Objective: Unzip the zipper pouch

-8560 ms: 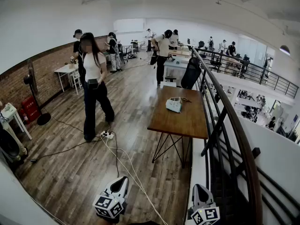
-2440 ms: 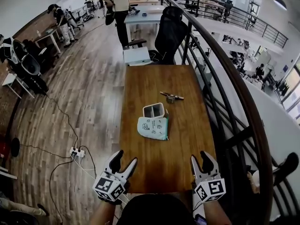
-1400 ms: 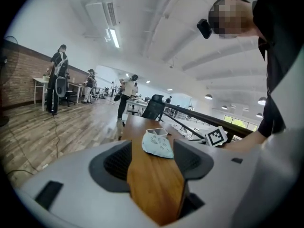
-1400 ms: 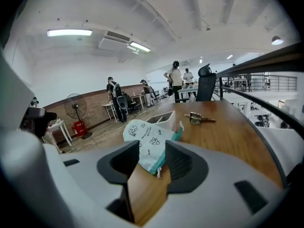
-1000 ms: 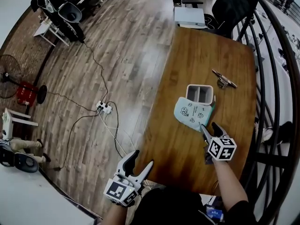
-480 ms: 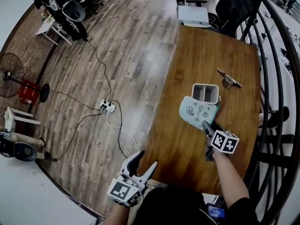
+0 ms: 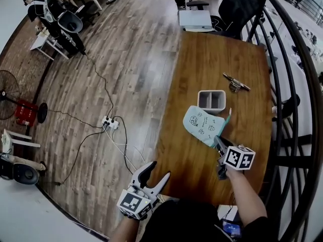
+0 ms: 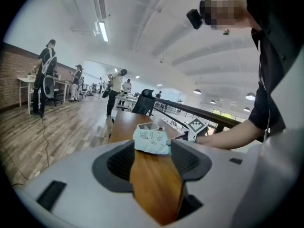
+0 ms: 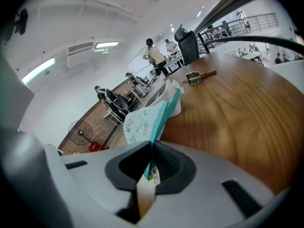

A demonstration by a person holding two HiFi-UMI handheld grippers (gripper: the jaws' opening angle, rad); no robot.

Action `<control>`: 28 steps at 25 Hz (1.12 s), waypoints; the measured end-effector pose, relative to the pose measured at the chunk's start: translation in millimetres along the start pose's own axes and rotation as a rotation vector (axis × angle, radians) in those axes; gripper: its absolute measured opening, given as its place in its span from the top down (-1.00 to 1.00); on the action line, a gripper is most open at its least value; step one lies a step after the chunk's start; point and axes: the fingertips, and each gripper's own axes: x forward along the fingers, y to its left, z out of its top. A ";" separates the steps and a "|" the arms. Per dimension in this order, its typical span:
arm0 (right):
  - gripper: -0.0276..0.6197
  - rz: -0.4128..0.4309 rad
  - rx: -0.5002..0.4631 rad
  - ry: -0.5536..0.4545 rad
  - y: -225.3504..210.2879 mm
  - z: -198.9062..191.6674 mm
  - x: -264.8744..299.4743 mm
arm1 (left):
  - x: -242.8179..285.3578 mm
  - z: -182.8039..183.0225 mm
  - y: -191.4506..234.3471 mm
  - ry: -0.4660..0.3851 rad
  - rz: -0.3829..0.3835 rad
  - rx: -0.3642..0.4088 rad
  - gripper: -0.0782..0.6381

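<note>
The right tongs (image 7: 217, 141), jaws just closed, pinch the near teal edge of the zipper pouch (image 7: 201, 125) lying mid-bench (image 7: 212, 54); the left tongs (image 7: 157, 170) gape empty at the bench's near edge, well apart from the pouch.

I stand at a brown wooden table (image 7: 212, 59) on a plank floor (image 7: 131, 49).

- To my right: black railing (image 7: 295, 160).
- At the table's far end: black office chair (image 7: 234, 4).
- On the floor, left: power strip (image 7: 108, 122) with cables, and a standing fan (image 7: 6, 92).
- Brick wall (image 8: 12, 84).
- Ceiling strip light (image 8: 100, 30), lit.
</note>
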 end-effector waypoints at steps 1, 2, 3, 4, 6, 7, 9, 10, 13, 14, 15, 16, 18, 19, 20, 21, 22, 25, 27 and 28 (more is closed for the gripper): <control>0.85 0.017 0.008 -0.004 5.6 -0.6 -4.5 | 3.6 -0.4 -2.3 0.004 -0.016 0.009 0.09; 0.86 0.033 0.019 -0.008 11.0 -1.2 -9.2 | 7.3 -1.0 -4.6 0.009 -0.031 0.017 0.09; 0.86 0.047 0.033 -0.013 16.2 -1.8 -14.2 | 10.9 -1.9 -6.8 0.015 -0.046 0.025 0.09; 0.86 0.062 0.050 -0.018 21.1 -2.4 -19.7 | 14.6 -3.3 -9.4 0.020 -0.063 0.034 0.09; 0.86 0.093 0.090 -0.027 30.6 -3.3 -31.6 | 21.4 -8.6 -14.8 0.033 -0.098 0.054 0.09; 0.86 0.108 0.110 -0.032 34.4 -3.6 -38.1 | 24.7 -10.7 -17.3 0.041 -0.112 0.065 0.09; 0.86 0.126 0.148 -0.041 41.2 -4.6 -52.0 | 31.2 -13.1 -23.9 0.051 -0.145 0.091 0.09; 0.85 0.130 0.168 -0.044 45.3 -5.2 -59.4 | 34.2 -15.0 -28.7 0.052 -0.171 0.112 0.09; 0.85 0.138 0.250 -0.060 56.9 -7.8 -81.3 | 43.7 -22.5 -46.5 0.068 -0.253 0.177 0.09; 0.85 0.138 0.286 -0.069 58.7 -8.7 -88.4 | 47.6 -25.5 -53.2 0.074 -0.279 0.197 0.09; 0.85 0.140 0.327 -0.079 59.4 -9.8 -94.9 | 51.9 -28.3 -60.4 0.080 -0.307 0.219 0.09; 0.85 0.142 0.370 -0.088 59.3 -11.2 -100.6 | 56.5 -31.0 -67.8 0.086 -0.334 0.242 0.09; 0.85 0.144 0.449 -0.104 57.6 -15.5 -110.4 | 64.8 -35.6 -82.0 0.092 -0.384 0.293 0.09; 0.85 0.142 0.478 -0.111 56.3 -18.1 -115.4 | 67.9 -37.8 -89.0 0.094 -0.406 0.323 0.09; 0.84 0.141 0.502 -0.120 55.4 -20.0 -120.6 | 70.5 -40.0 -95.9 0.096 -0.427 0.357 0.09; 0.85 0.145 0.528 -0.133 55.3 -20.8 -125.6 | 72.6 -42.5 -102.4 0.099 -0.447 0.399 0.09; 0.84 0.150 0.560 -0.147 55.5 -21.2 -130.2 | 74.5 -45.2 -108.6 0.104 -0.464 0.442 0.09; 0.84 0.157 0.657 -0.192 55.1 -22.4 -140.6 | 79.7 -51.1 -125.2 0.108 -0.508 0.543 0.09; 0.84 0.149 0.690 -0.220 54.5 -23.6 -145.6 | 83.0 -50.8 -135.5 0.095 -0.526 0.589 0.10; 0.84 0.140 0.706 -0.234 53.9 -24.4 -147.9 | 84.5 -49.7 -140.0 0.085 -0.530 0.615 0.10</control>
